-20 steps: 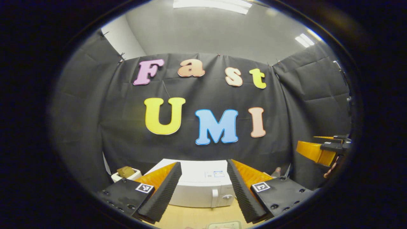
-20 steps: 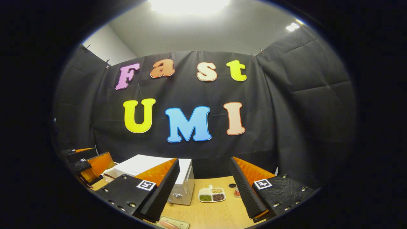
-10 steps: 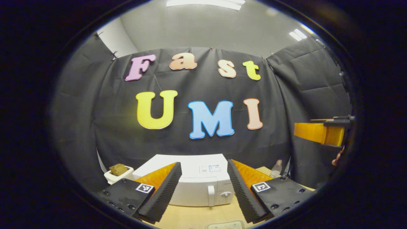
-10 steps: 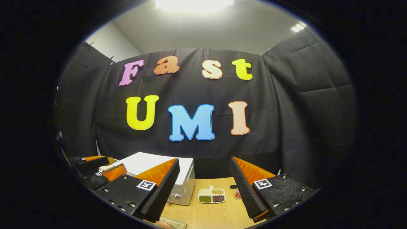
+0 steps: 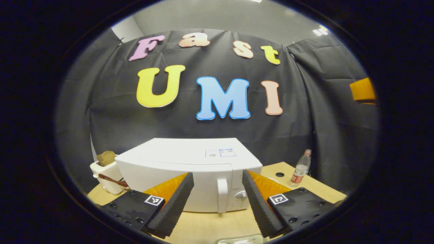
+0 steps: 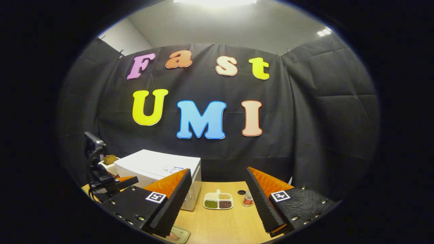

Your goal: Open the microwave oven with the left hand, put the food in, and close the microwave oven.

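While the door is seen shut, the microwave oven (image 5: pixel 190 169) is framed straight ahead of the left gripper (image 5: pixel 217 200), whose jaws are spread wide and empty, its handle (image 5: pixel 222 196) between them. The right gripper (image 6: pixel 217 200) is likewise held apart, a divided dish (image 6: pixel 218 201) ahead of it on the table (image 6: pixel 220 227).

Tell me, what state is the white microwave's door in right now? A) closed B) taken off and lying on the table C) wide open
A: the microwave has its door flush with the front, handle untouched between the open left tool fingers.
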Available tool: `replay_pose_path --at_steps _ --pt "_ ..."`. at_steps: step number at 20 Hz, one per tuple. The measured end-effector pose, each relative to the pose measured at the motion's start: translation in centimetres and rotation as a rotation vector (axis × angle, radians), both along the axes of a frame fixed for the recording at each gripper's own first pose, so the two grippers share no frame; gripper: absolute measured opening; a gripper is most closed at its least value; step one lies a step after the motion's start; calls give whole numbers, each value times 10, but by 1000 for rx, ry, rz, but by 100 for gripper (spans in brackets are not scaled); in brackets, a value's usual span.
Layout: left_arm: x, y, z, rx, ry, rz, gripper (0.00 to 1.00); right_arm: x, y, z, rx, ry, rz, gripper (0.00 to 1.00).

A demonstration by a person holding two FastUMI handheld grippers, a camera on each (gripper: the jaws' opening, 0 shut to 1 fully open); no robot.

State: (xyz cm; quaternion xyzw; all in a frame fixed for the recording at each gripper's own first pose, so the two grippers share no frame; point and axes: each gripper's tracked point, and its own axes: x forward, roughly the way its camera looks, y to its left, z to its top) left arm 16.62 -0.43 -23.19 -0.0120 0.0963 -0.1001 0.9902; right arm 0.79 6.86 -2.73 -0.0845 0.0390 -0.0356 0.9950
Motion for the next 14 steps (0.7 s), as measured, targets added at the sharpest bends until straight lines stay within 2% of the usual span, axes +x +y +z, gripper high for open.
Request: replay_pose_path --at_steps 5,9,14 --pt "32 -17 -64 -3 99 -16 94 -9 -22 -3 -20 17 -61 96" --pt "41 -19 -81 13 120 -15 99 -15 -42 -6 -17 33 -116 96" --pt "55 -13 -109 13 171 19 92 -20 -56 -4 -19 32 -154 96"
